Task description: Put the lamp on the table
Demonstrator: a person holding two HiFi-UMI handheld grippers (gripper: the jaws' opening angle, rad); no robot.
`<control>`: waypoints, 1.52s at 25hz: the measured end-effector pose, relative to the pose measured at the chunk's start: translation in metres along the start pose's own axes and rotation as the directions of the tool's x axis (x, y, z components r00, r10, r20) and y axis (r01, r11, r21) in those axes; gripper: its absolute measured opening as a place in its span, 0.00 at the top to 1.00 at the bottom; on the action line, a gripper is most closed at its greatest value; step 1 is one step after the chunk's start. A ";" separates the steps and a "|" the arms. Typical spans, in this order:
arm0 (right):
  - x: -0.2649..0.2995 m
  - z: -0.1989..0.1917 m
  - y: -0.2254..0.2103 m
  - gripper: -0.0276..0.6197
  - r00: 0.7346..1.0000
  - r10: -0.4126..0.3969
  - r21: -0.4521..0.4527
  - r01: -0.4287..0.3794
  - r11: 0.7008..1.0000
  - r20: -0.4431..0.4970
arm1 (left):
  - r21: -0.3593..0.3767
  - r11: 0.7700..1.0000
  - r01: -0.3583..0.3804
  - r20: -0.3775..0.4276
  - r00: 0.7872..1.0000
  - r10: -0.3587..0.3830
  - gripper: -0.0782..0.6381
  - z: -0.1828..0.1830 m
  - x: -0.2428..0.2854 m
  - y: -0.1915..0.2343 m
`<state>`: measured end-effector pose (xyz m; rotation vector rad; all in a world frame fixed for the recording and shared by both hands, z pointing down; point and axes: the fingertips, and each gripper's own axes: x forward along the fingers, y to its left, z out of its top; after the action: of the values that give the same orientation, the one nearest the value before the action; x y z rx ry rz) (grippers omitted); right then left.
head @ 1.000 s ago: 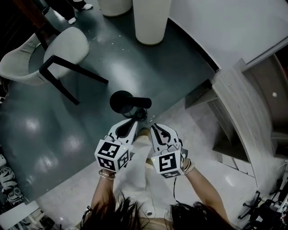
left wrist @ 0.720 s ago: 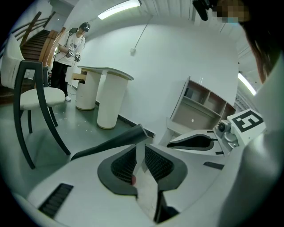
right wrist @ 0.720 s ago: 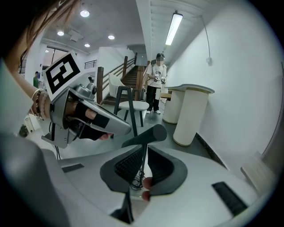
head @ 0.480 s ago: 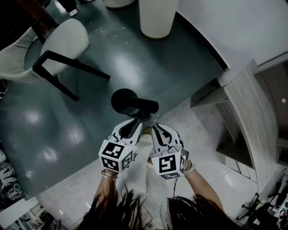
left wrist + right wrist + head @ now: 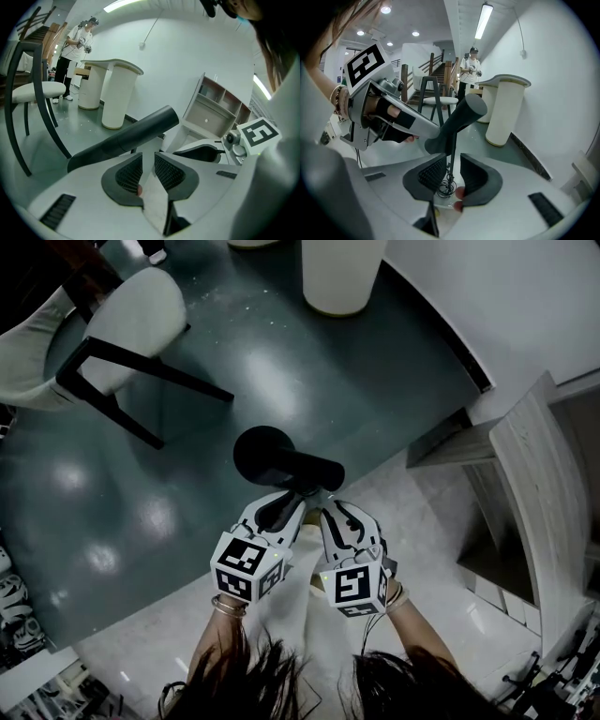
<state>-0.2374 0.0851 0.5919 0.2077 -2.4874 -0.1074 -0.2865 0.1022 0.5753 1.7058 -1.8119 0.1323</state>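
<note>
Lower now, my left tool (image 5: 147, 165) and right tool (image 5: 452, 176) have just been opening, unclenched, at the lamp (image 5: 281, 460) standing on the floor (image 5: 169, 521); light but top-heavy, I judge, so grip its thin stem (image 5: 451, 154).

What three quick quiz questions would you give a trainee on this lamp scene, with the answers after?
1. True or false: the right gripper is clamped on the lamp.
2. Which stands at the head view's upper left? A a chair; B a ladder; C a fridge.
3. Fill in: the lamp is ___ in colour.
Key: 1 false: its jaws stand apart, having just been opening, with the lamp's thin stem showing in the gap, unpressed. 2 A. 3 black.
</note>
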 end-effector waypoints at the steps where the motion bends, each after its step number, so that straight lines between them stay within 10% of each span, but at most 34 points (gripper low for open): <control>1: 0.003 -0.003 0.000 0.84 1.000 -0.003 0.007 0.003 1.000 -0.001 | -0.001 1.000 0.002 -0.003 1.000 -0.002 0.80 -0.002 0.003 0.002; 38: 0.114 -0.067 -0.001 0.76 0.997 0.058 0.040 -0.056 0.998 -0.045 | 0.017 1.000 -0.010 -0.049 0.999 0.011 0.72 -0.041 0.073 0.035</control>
<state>-0.2862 0.0619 0.7124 0.1534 -2.4489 -0.0307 -0.2998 0.0645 0.6565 1.6901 -1.7885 0.1926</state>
